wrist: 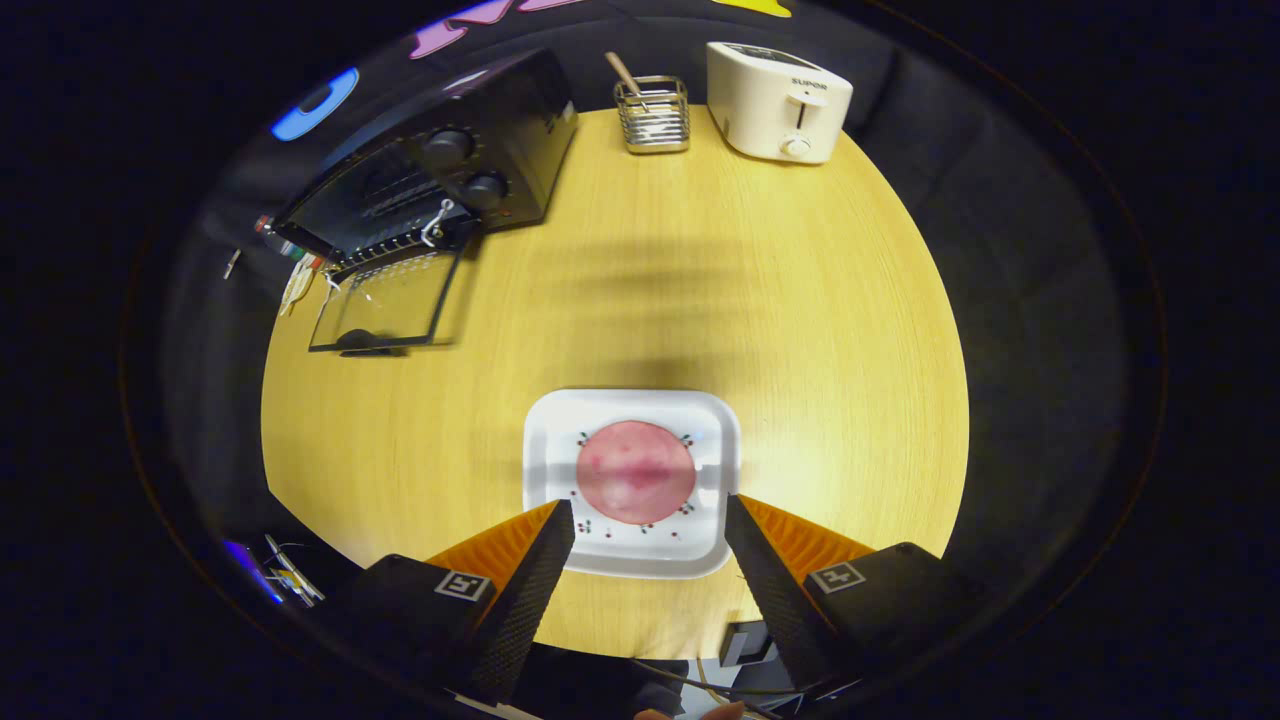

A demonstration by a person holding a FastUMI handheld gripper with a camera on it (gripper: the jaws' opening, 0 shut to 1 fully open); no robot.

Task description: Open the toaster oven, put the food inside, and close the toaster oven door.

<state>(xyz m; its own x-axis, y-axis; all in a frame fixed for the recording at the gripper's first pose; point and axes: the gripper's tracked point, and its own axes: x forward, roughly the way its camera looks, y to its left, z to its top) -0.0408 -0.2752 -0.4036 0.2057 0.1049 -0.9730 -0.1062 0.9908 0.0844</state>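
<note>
A round pink slice of food point(636, 472) lies on a white square plate point(560, 430) on the wooden table. My gripper point(650, 512) hovers above it, open, with the fingertips on either side of the plate's near half and nothing held between them. Far off to the left stands the black toaster oven point(450, 165), its glass door point(385, 305) folded down flat onto the table, so the inside rack shows.
A cream pop-up toaster point(778, 100) and a wire utensil holder point(652, 115) with a wooden handle stand at the table's far edge. The round wooden table point(800, 300) stretches between the plate and the oven. Small clutter lies left of the oven door.
</note>
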